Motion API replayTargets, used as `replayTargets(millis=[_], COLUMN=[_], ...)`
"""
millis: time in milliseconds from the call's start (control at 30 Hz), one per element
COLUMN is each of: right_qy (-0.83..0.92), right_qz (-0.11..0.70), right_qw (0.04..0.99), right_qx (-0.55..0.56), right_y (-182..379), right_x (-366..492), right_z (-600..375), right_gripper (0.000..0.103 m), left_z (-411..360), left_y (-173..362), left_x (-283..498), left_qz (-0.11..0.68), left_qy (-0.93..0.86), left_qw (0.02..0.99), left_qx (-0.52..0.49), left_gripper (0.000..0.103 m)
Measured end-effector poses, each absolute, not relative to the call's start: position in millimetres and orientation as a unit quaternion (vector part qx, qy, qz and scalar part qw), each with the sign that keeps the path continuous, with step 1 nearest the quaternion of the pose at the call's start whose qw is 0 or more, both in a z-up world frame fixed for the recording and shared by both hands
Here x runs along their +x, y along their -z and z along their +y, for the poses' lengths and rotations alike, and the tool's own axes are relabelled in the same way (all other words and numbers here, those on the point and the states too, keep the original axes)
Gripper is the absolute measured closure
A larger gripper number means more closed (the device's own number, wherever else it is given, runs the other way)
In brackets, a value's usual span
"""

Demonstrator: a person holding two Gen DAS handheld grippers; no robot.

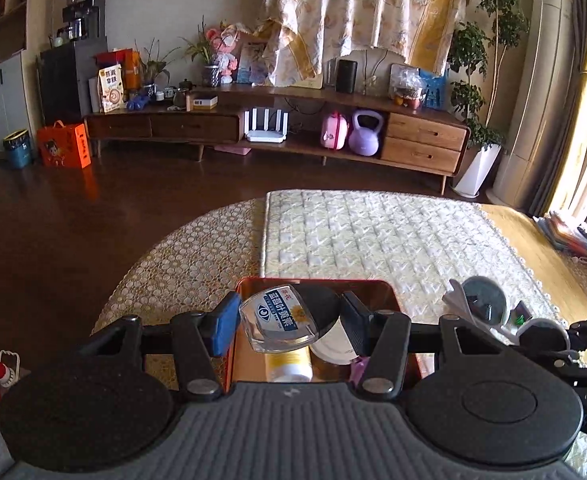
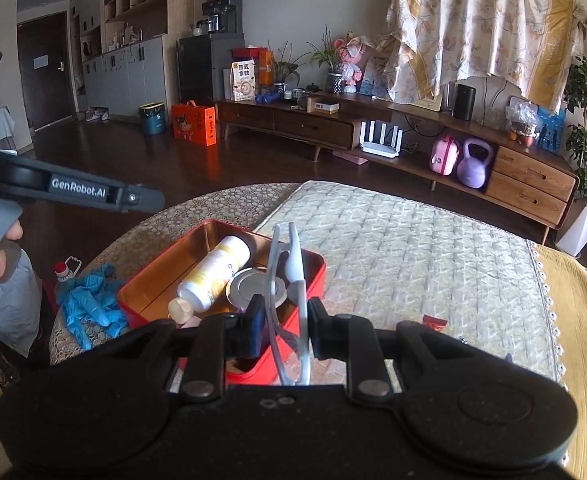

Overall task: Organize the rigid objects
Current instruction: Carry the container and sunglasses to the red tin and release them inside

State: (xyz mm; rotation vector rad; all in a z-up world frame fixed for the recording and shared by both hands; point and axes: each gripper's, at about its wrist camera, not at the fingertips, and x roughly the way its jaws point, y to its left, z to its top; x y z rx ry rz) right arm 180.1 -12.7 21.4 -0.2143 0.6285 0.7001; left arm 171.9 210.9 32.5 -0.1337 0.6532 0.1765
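Observation:
A red metal tin [image 2: 313,276] stands on the round table; it also shows in the left wrist view [image 1: 381,292]. In it lie a white and yellow bottle [image 2: 217,274] and a silver lidded can [image 2: 249,286]. My left gripper [image 1: 291,322] sits above the tin with a clear blue-labelled container [image 1: 279,320] between its fingers; the right finger stands off it, so the grip is unclear. My right gripper [image 2: 285,322] is shut on a clear round hand mirror with a white handle [image 2: 293,276], held edge-on over the tin's near corner.
A quilted cream mat [image 2: 413,256] covers the table's middle. Blue gloves [image 2: 89,304] lie at the table's left edge. A red wrapper [image 2: 433,322] lies on the mat. The left gripper's body [image 2: 73,194] crosses the right view. A TV cabinet [image 1: 277,128] stands far behind.

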Motion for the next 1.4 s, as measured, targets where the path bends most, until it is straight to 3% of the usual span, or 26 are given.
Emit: replayTargets(millis=[400, 867, 1400], right_qy=[-0.341, -0.341, -0.341], right_qz=[0.323, 0.352, 0.363], right_qw=[0.872, 0.858, 0.860], right_qx=[-0.138, -0.154, -0.114], right_y=[23.9, 60.9, 40.2], right_x=[225.3, 255.6, 236.3], right_z=[41.9, 66.9, 37.6], right_gripper=[0.082, 0.081, 0.072], left_z=[215.6, 208.5, 204.5], left_y=[45.1, 73.3, 75.8], left_x=[191.3, 200.5, 200.0], left_qz=[0.391, 0.409, 0.428], left_qy=[-0.064, -0.052, -0.059], left_qw=[0.915, 0.910, 0.900], left_qx=[-0.068, -0.049, -0.058], left_gripper=[0.049, 0.049, 0.049])
